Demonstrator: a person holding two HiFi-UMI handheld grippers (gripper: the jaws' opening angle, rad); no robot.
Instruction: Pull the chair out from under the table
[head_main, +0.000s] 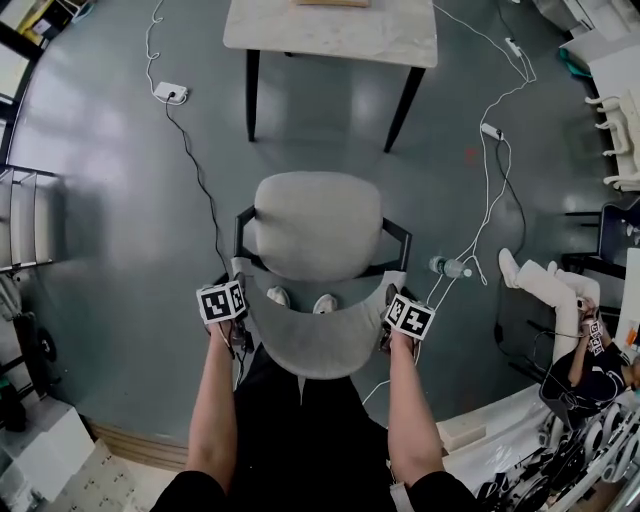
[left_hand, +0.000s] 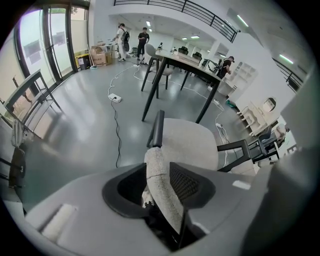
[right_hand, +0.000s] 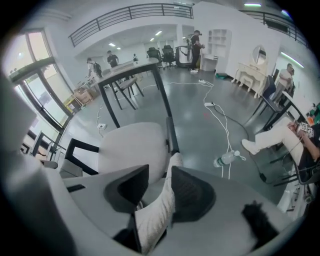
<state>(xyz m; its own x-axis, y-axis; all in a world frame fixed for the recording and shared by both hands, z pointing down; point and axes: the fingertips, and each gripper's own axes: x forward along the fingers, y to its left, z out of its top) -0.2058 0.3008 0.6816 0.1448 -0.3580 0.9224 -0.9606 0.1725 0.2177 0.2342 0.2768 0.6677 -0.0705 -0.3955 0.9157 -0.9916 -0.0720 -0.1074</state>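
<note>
The grey upholstered chair (head_main: 318, 225) with black arms stands on the floor a short way from the marble-topped table (head_main: 330, 35), its seat out from under the top. Its curved backrest (head_main: 318, 345) is nearest me. My left gripper (head_main: 240, 332) is at the backrest's left end and my right gripper (head_main: 392, 330) at its right end. In the left gripper view the backrest edge (left_hand: 156, 165) lies between the open jaws of the left gripper (left_hand: 162, 192), with a gap on one side. In the right gripper view the backrest edge (right_hand: 157, 207) likewise sits loose in the right gripper (right_hand: 160, 187).
White and black cables cross the floor, with a power strip (head_main: 170, 92) at the left and a water bottle (head_main: 450, 267) right of the chair. A seated person (head_main: 560, 290) is at the right, a metal rack (head_main: 25, 220) at the left. My shoes (head_main: 300, 298) are under the backrest.
</note>
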